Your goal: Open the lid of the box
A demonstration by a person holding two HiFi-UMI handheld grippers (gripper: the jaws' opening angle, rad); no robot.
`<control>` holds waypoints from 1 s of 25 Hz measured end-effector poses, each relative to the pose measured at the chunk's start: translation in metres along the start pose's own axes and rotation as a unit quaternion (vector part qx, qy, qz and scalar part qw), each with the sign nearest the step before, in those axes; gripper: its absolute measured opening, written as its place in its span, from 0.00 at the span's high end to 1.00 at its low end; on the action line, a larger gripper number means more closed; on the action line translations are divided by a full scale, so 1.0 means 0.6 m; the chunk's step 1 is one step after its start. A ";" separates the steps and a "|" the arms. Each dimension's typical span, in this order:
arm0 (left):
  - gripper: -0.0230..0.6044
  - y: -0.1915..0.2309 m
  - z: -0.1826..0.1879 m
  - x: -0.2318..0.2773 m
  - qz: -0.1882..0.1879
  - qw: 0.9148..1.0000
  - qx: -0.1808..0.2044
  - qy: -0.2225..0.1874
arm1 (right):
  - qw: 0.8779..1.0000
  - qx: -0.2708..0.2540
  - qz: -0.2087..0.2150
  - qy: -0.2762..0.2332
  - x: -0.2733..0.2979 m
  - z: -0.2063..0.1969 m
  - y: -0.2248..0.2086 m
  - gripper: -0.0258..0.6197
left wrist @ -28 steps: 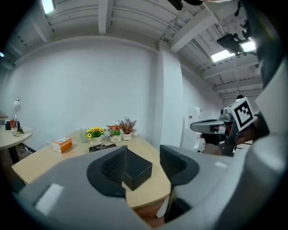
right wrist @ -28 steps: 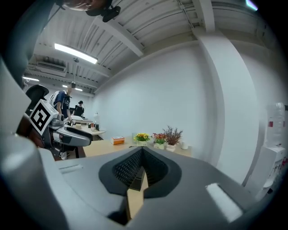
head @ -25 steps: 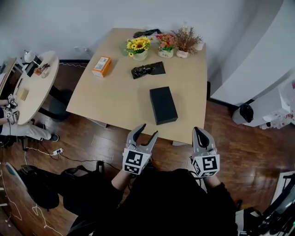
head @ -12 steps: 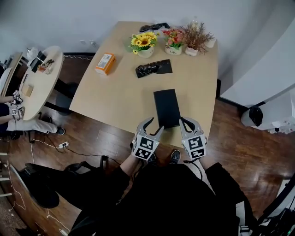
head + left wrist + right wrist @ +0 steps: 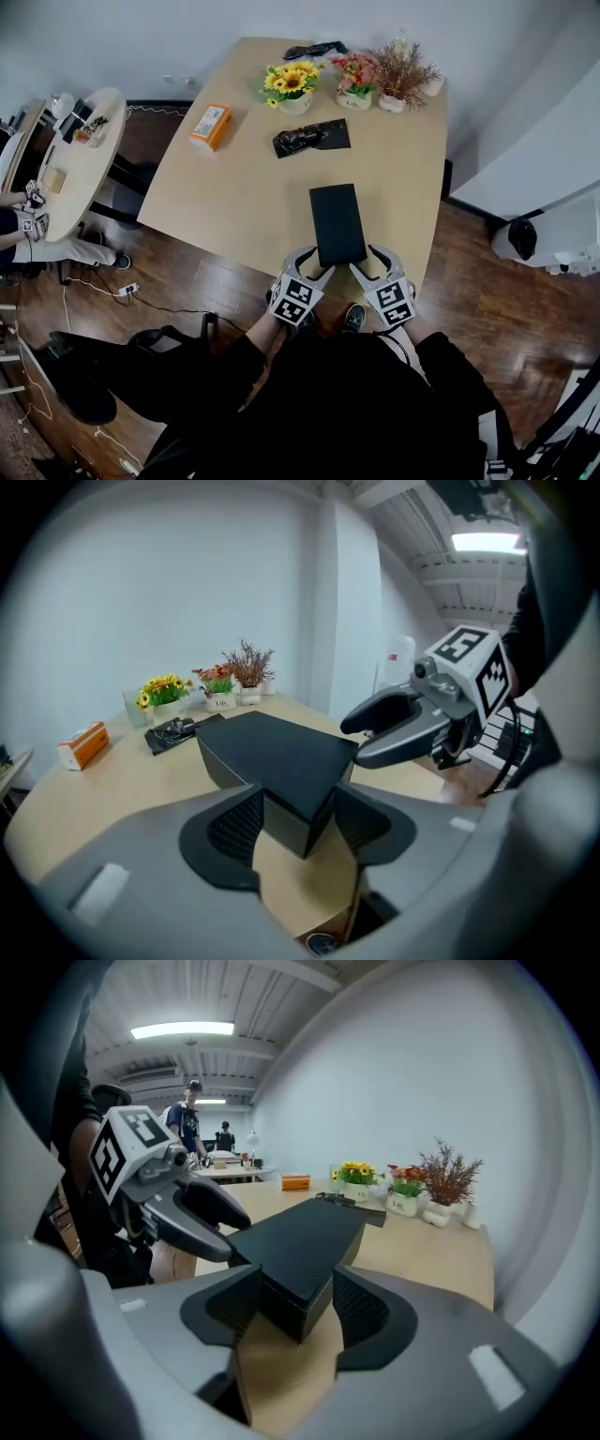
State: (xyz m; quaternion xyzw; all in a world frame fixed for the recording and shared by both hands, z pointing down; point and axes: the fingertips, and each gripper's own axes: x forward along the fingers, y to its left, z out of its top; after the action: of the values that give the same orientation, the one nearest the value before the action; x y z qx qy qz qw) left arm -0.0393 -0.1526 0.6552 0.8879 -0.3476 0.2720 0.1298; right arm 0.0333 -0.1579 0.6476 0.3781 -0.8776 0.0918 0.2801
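My left gripper (image 5: 312, 264) has its jaws spread wide, with the near left corner of the black box (image 5: 337, 223) between them. In the left gripper view the pads flank the corner's two sides, and I can't tell whether either one touches it. My right gripper (image 5: 371, 262) mirrors it: jaws wide apart, astride the near right corner, nothing clamped. Each gripper shows in the other's view, just beside the box's near end.

The box lies flat on the desk (image 5: 234, 206), close to the near edge, its long side running near to far and its lid down. Farther up the desk lies a crumpled black bag (image 5: 309, 139), and to the left of that an orange carton (image 5: 209, 127). Along the far edge stand a pot of sunflowers (image 5: 286, 89), a pot of red flowers (image 5: 354, 80) and a pot of dry twigs (image 5: 405, 70). Well to the left is a round table (image 5: 75, 169) with small clutter on it.
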 end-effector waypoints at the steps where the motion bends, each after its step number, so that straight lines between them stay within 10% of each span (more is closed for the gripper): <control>1: 0.61 0.000 -0.001 0.001 -0.005 1.000 -0.006 0.002 | 1.000 -0.008 0.008 0.016 0.006 -0.012 0.002 0.57; 16: 0.61 0.001 -0.007 0.009 -0.013 0.999 0.030 0.017 | 0.997 0.016 0.047 0.051 0.038 -0.046 0.001 0.60; 25: 0.62 0.003 0.003 0.003 -0.019 0.996 -0.085 -0.016 | 0.996 0.025 0.059 0.056 0.040 -0.047 -0.003 0.61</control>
State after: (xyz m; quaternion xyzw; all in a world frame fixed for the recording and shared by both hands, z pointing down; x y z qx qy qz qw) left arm -0.0387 -0.1558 0.6548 0.8846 -0.3542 0.2245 0.2041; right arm 0.0331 -0.1631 0.6844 0.3267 -0.8786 0.1513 0.3138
